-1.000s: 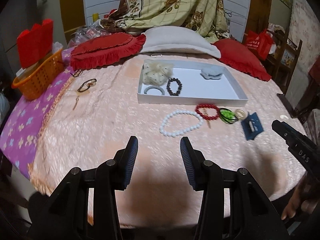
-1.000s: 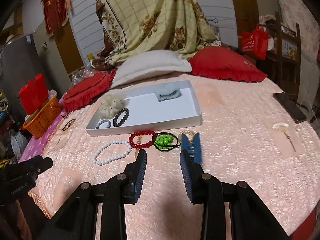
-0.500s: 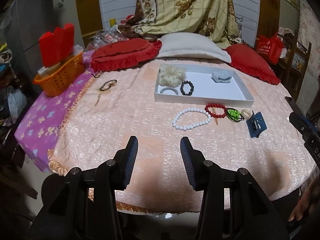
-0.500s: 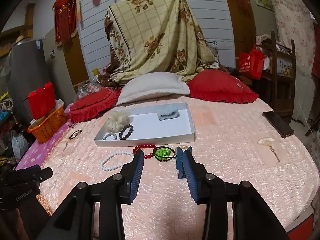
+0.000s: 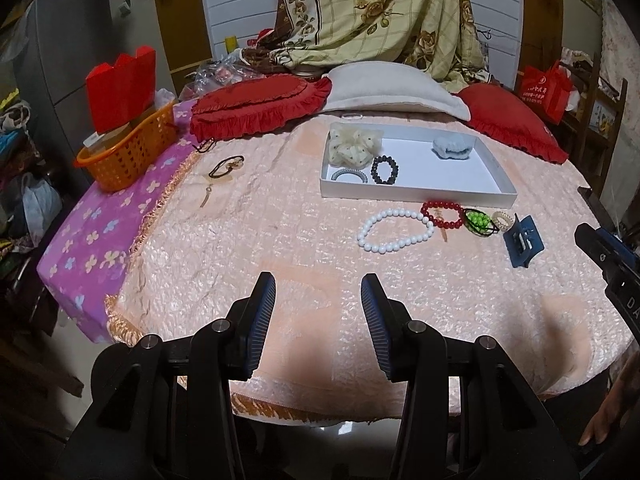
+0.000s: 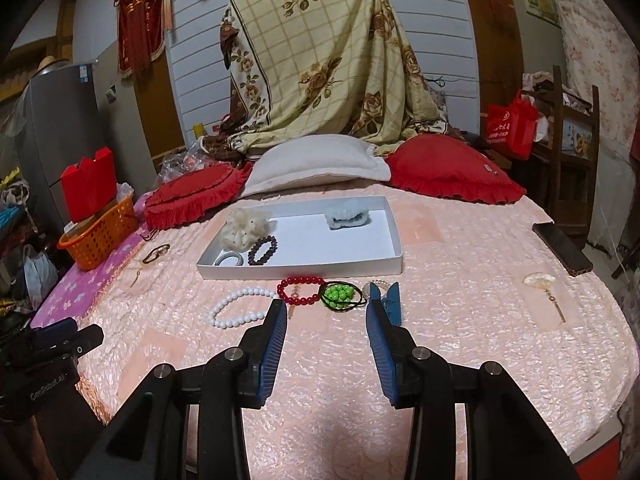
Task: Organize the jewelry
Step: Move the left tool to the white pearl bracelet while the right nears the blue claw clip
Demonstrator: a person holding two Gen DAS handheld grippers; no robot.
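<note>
A white tray lies on the pink bedspread and holds a cream scrunchie, a grey coil band, a dark bead bracelet and a light blue scrunchie. In front of it lie a white pearl bracelet, a red bead bracelet, a green bead hair tie and a blue hair clip. My left gripper is open and empty, well short of them. My right gripper is open and empty, just in front of the green hair tie.
A black hair tie with a charm lies at the left. An orange basket with a red box stands at the far left. Red and white pillows line the back. A phone and a fan-shaped hairpin lie at the right.
Both grippers have pulled back and risen from the jewelry, which now looks farther off. Both stayed open. Nothing on the bed moved.
</note>
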